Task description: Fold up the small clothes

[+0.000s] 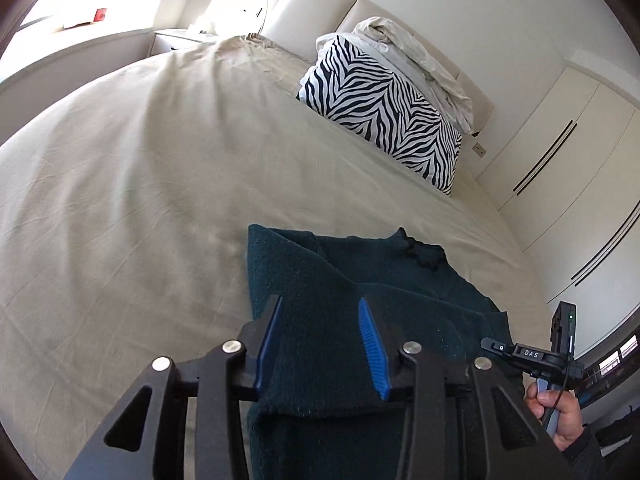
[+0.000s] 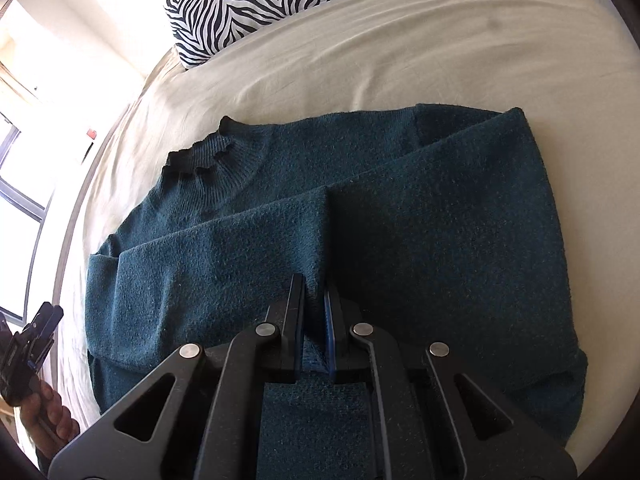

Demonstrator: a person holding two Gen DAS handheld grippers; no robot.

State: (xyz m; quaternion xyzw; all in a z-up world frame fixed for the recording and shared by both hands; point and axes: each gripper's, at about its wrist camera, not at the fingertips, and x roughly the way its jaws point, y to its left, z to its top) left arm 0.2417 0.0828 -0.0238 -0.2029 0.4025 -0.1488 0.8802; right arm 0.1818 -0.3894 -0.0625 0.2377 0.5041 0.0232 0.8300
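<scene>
The sweater (image 2: 360, 208) is a deep teal green all over — plain, with no pattern, its ribbed collar (image 2: 198, 158) a shade darker, close to black. It lies on a bed sheet (image 1: 140, 184) of pale beige, plain too. Toward the head of the bed a pillow (image 1: 384, 108) wears a zebra print — black stripes on white. Above it a bundle of bedding (image 1: 420, 64) is off-white. The headboard (image 1: 320, 4) is cream, and the wardrobe doors (image 1: 560, 140) are white with thin black lines. Both grippers are black: the left gripper (image 1: 320, 344) has bright blue pads (image 1: 374, 354), and the right gripper (image 2: 314, 320) shows a strip of blue as well. On the windowsill sits a small red thing (image 1: 100, 15).
</scene>
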